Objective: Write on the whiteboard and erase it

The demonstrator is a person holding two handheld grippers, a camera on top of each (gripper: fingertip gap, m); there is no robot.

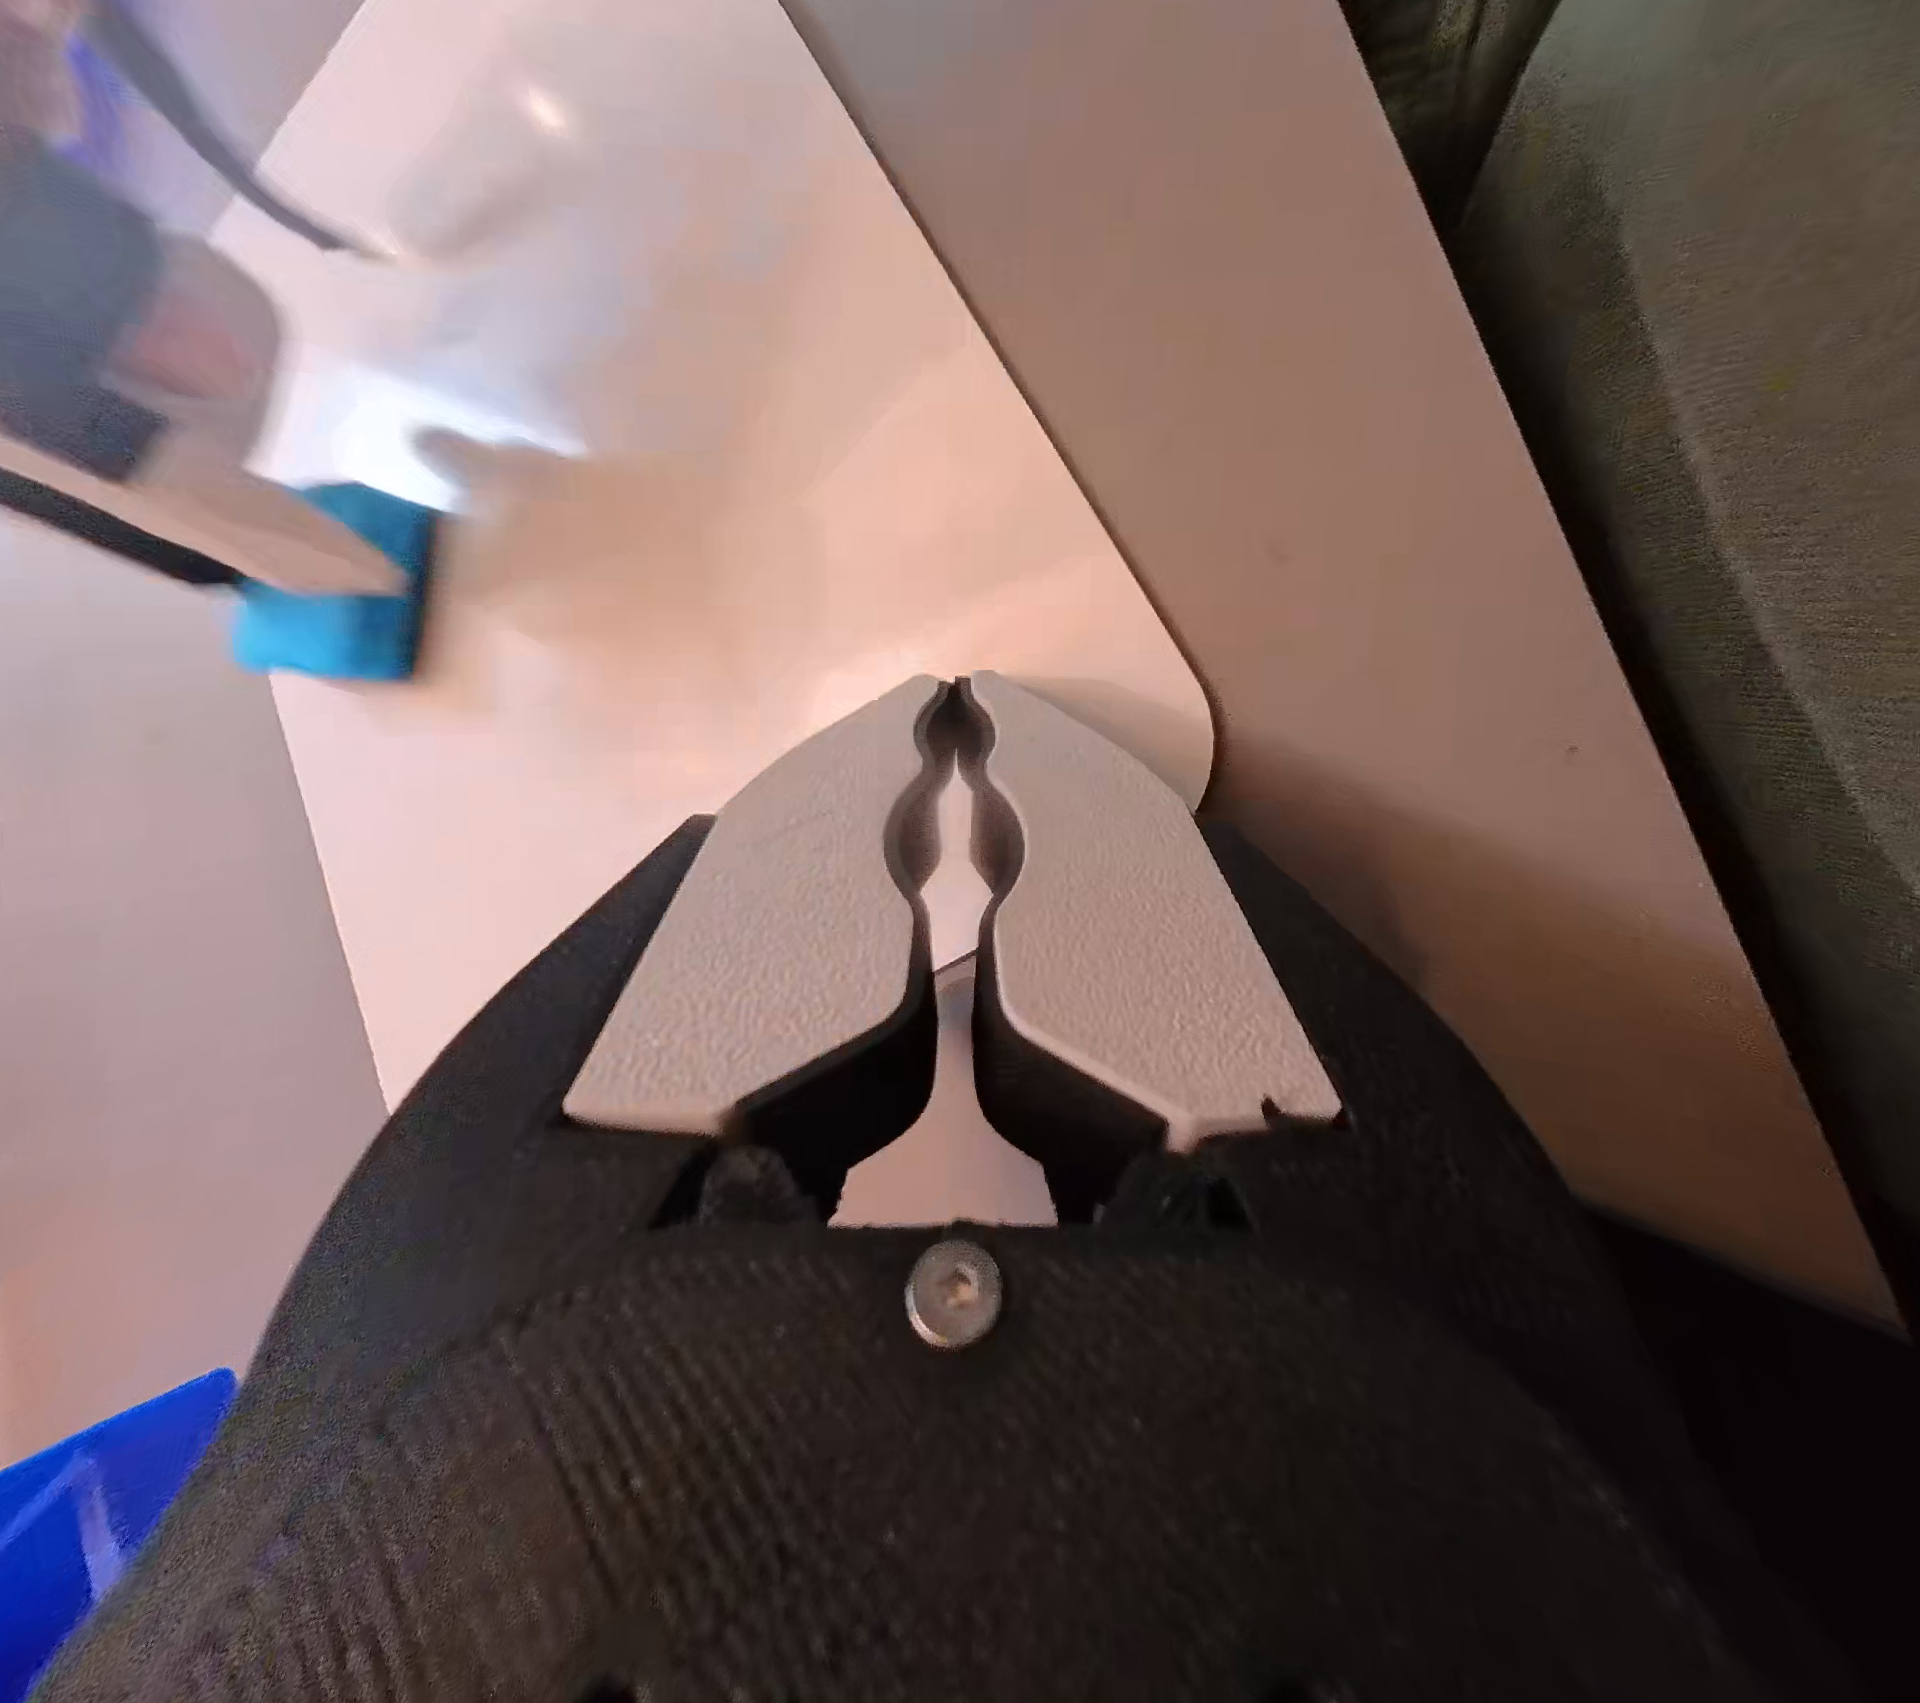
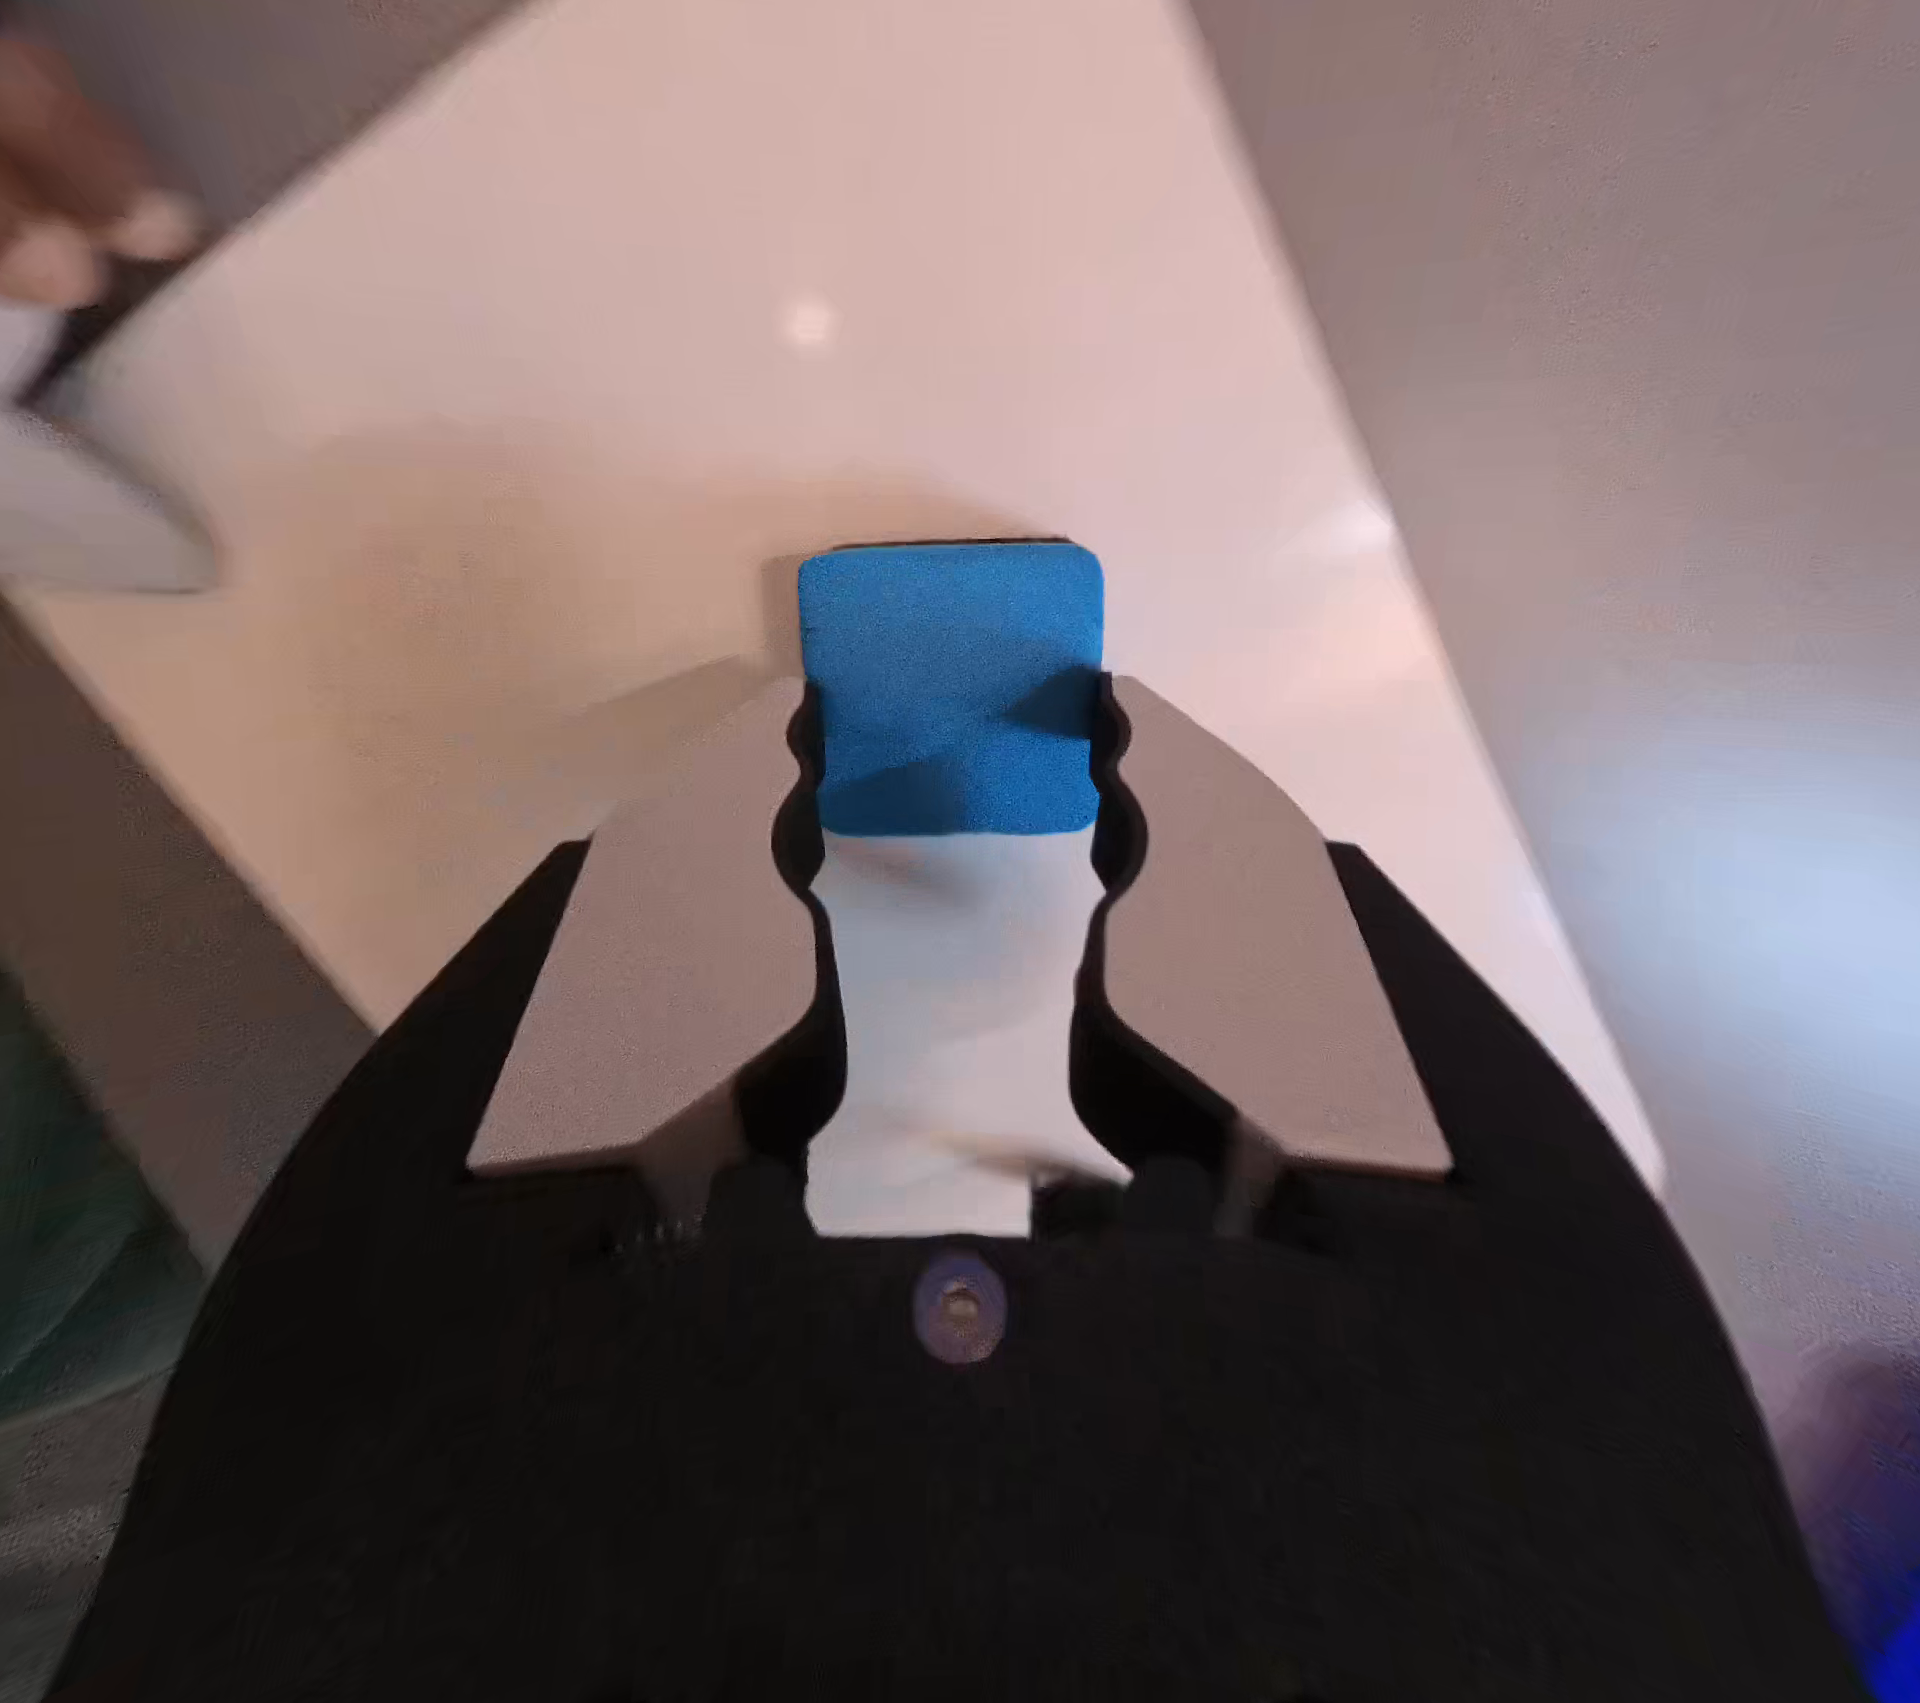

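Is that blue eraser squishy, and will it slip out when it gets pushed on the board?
Probably squishy: the eraser looks like grainy foam with rounded corners. It likely won't slip, since the right hand-held gripper pinches it in wavy notches. It seems light and should slide easily on the glossy whiteboard.

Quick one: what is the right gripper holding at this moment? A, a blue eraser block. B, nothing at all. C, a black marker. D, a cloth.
A: in the right wrist view the right gripper has its fingers closed on the sides of a blue eraser block, over the whiteboard.
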